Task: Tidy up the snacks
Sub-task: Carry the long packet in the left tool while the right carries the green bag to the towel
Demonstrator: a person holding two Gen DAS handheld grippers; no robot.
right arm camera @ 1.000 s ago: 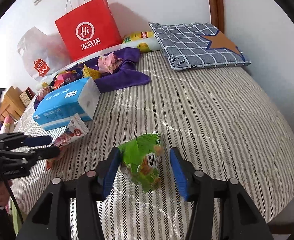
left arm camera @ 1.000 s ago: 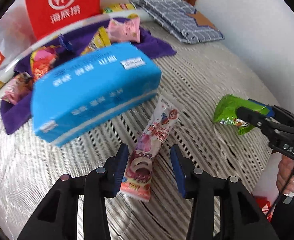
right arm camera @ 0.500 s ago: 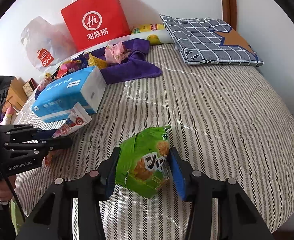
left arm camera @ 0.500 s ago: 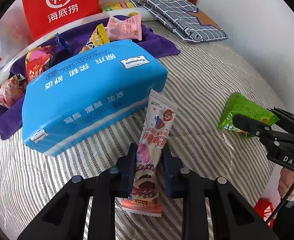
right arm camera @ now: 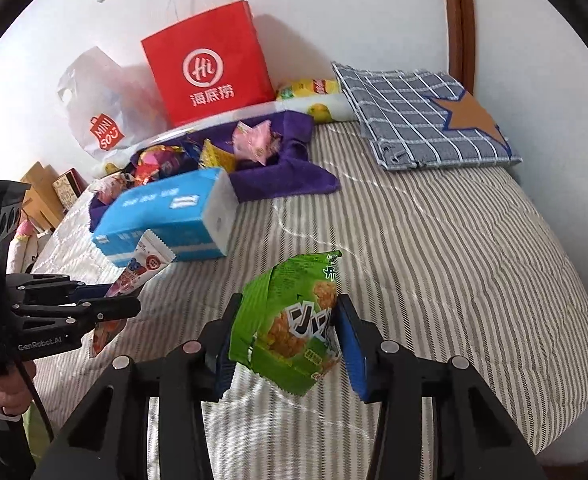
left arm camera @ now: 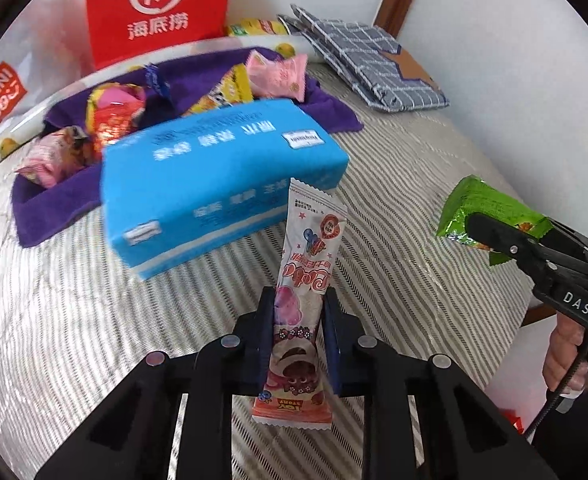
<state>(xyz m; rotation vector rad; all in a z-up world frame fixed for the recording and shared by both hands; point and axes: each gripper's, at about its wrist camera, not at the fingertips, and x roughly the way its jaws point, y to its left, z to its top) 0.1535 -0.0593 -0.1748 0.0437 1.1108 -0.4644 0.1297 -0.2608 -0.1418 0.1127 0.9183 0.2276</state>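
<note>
While other snacks [left arm camera: 113, 116] lay on the purple towel [left arm camera: 41, 216], clamped: left tongs [left arm camera: 297, 332] on pink wafer packet [left arm camera: 308, 280], right tongs [right arm camera: 283, 340] on green packet [right arm camera: 289, 320]; both undelivered.

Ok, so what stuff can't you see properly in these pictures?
- Blue pack: its print is motion-blurred in the left wrist view.
- Pink snack: the left gripper covers its sides; in the right wrist view the gripper hides most of it.
- Green snack: the right gripper covers part of it in both views.
- Purple towel: the blue pack hides part of it.
- Red bag: its top is cut off in the left wrist view.
</note>
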